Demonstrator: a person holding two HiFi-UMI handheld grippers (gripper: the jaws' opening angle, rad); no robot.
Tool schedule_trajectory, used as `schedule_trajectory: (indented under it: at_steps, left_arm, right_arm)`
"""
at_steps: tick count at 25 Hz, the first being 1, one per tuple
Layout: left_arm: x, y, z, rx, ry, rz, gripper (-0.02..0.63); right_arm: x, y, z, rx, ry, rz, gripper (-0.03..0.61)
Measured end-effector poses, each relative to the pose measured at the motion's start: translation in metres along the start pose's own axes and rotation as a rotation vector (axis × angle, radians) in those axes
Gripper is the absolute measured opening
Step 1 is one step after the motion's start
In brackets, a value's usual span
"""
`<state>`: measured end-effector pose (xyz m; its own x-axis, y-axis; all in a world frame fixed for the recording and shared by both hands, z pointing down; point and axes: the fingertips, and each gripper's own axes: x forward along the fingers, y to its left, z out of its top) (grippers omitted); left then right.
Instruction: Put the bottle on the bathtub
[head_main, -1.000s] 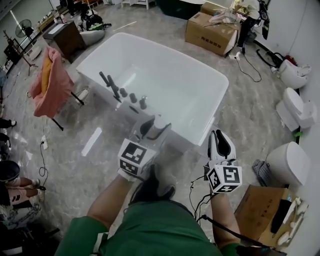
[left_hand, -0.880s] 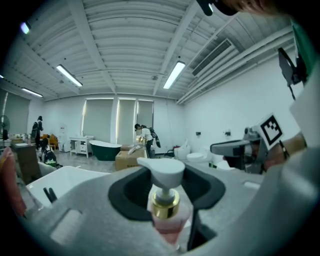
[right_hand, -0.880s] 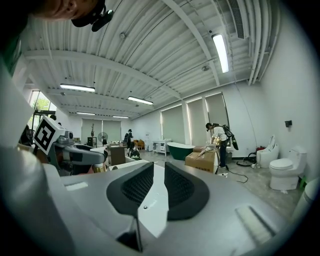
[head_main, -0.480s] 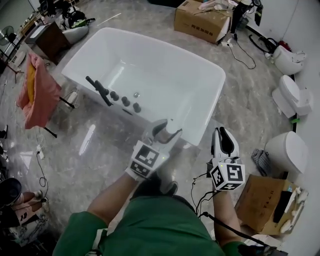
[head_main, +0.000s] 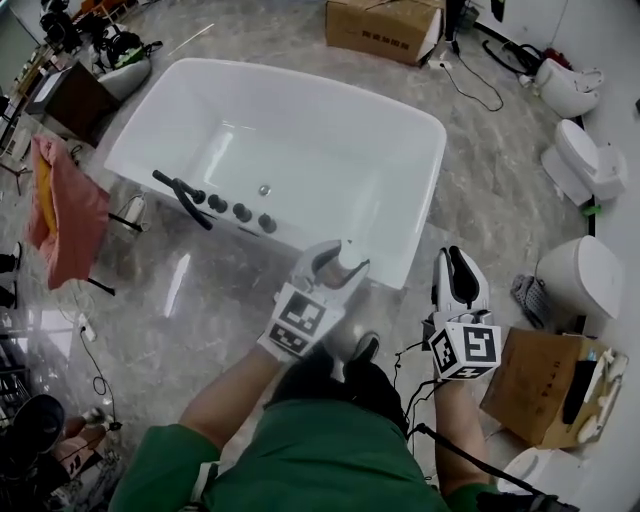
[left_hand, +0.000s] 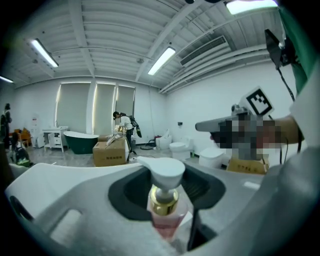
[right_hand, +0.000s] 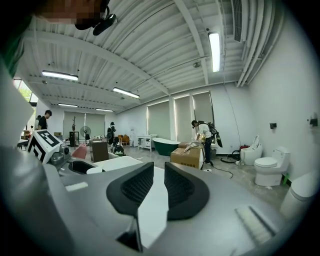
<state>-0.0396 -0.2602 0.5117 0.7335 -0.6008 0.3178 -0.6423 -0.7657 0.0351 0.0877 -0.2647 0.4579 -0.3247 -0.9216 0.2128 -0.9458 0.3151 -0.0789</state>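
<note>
Pink, white-capped pump bottle (left_hand: 164, 201) is clenched in the left gripper (head_main: 338, 262); upright lowering onto the white bathtub's (head_main: 428, 200) flat rim is advised. The right gripper (head_main: 455, 264) is closed, empty.

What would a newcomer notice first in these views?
The large white rectangular bathtub fills the upper middle of the head view, with black taps along one long rim. At its near edge in that view, the left gripper is clamped on a pink pump bottle with a white head and gold collar. The right gripper hangs beside it, jaws nearly together on nothing.
</note>
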Motion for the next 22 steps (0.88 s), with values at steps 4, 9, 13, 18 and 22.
schedule_trajectory:
  at_steps: [4,9,13,18,22]
  left_arm:
    - [0.025,0.005,-0.012,0.002,0.012,-0.003,0.173]
    - [0.052,0.006,-0.028,-0.013,0.035,0.016,0.173]
    - [0.076,0.003,-0.037,-0.023,0.064,0.022,0.173]
    - [0.102,0.002,-0.053,-0.030,0.091,0.025,0.173]
    - [0.116,0.006,-0.068,-0.030,0.118,0.027,0.173]
  right_arm:
    - [0.012,-0.017,-0.019,0.030,0.010,0.005,0.052]
    - [0.025,-0.042,-0.033,0.046,0.012,0.017,0.052]
    - [0.032,-0.064,-0.041,0.062,0.020,0.021,0.052]
    - [0.041,-0.087,-0.057,0.076,0.031,0.023,0.052]
    - [0.050,-0.095,-0.068,0.088,0.050,0.029,0.052]
